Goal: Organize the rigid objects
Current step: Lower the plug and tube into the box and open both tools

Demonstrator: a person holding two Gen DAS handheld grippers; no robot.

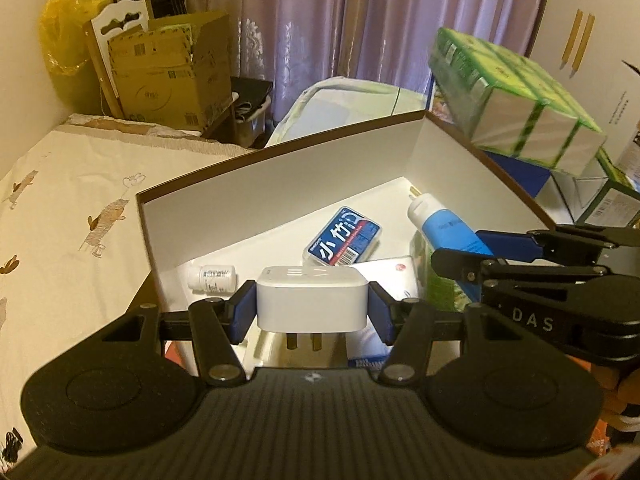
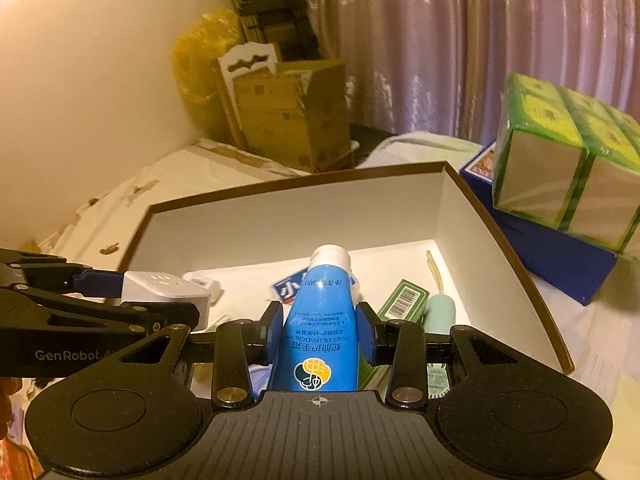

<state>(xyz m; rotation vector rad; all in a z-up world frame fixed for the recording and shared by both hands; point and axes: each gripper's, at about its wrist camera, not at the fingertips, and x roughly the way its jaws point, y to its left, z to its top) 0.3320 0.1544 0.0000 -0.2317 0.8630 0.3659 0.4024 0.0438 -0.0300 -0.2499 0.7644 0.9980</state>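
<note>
My left gripper [image 1: 312,314] is shut on a white plug adapter [image 1: 312,300], prongs pointing down, held over the near edge of a white open box with a brown rim [image 1: 280,146]. The right gripper [image 2: 320,334] is shut on a blue hand cream tube [image 2: 322,320] with a white cap, above the same box [image 2: 304,174]. In the left wrist view the tube [image 1: 444,226] and right gripper show at the right. In the right wrist view the adapter [image 2: 164,290] shows at the left. Inside the box lie a blue card pack [image 1: 344,238], a small white bottle [image 1: 212,278], a green carton [image 2: 402,300] and a mint-coloured item [image 2: 440,314].
The box rests on a cream patterned bedsheet [image 1: 68,208]. A green-and-white wrapped pack [image 2: 568,168] sits on a dark blue box [image 2: 560,264] at the right. Cardboard boxes [image 1: 172,72], a yellow bag [image 1: 68,28] and a pink curtain [image 1: 360,20] stand behind.
</note>
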